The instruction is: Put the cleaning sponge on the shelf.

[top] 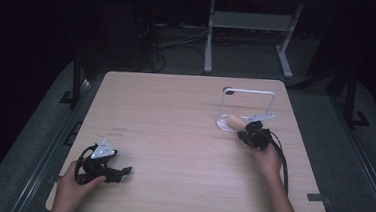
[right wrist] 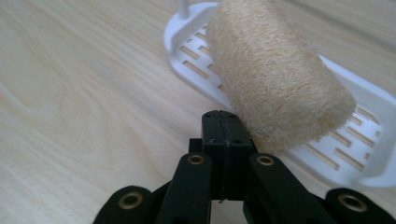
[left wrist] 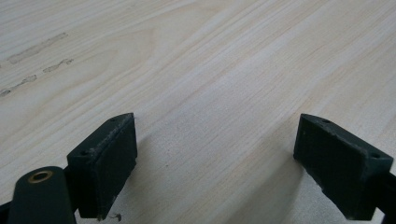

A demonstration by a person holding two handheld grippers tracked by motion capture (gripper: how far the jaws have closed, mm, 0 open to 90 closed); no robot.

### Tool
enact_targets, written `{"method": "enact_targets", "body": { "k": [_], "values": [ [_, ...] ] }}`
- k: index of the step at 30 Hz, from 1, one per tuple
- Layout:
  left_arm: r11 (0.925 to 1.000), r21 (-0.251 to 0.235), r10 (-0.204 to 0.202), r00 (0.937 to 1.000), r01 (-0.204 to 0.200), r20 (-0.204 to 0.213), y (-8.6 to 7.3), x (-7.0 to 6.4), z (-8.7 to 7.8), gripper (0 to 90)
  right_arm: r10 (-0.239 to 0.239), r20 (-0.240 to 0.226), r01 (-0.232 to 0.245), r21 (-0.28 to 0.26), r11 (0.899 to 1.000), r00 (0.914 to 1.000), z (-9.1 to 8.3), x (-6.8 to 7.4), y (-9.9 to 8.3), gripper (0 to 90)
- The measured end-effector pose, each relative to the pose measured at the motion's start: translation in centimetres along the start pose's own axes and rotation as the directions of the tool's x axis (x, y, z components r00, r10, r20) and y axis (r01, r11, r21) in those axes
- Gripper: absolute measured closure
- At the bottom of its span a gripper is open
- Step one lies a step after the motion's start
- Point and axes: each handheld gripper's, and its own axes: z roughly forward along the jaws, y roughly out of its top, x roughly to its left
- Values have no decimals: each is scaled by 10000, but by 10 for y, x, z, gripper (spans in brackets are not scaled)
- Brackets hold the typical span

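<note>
Desk (top: 174, 135): pale wood-grain laminate, smooth, rounded corners, faint scuff marks near the left gripper.

Left gripper (top: 121, 174): held low at the near-left corner of the desk, a grey 3-cornered plate on top. In the left gripper view its 2 black jaws stand wide apart, released, nothing between them but bare grain; the pads are blocky, matte, slightly chalky at the edges.

Right gripper (top: 244, 131): at the far right of the desk, beside the rack. In the right gripper view the 2 jaws are pressed flat together, clenched; whether they pinch any fibre at the roll's near edge cannot be told. Brass-coloured rivets show on the black linkage arms.

Roll (right wrist: 275, 79): tan cylinder, coarse and fuzzy like loofah fibre, flat end facing down toward the jaws. It lies tilted over the rack's base, its near edge just beside the jaw tips.

Rack (top: 249, 98): white, smooth plastic or coated metal. Slotted flat base with a rounded rim (right wrist: 359, 126), and a thin upright frame bent into an arch over it.
</note>
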Motion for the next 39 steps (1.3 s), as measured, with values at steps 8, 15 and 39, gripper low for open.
{"method": "enact_targets", "body": {
  "k": [8, 15, 39],
  "values": [
    [10000, 0, 23, 10000, -23, -7, 0, 0, 0, 129, 438, 568, -430, -143, 9990, 9974, -4, -16, -5, 896],
    [10000, -2, 22, 10000, -22, -6, 0, 0, 0, 129, 778, 891, -756, -274, 9968, 9930, -5, -25, -8, 896],
    [10000, 1, -12, 10000, 12, 5, 0, 0, 0, 129, 581, 669, -550, -481, 9973, 9961, -18, -18, -10, 766]
  ]
}}
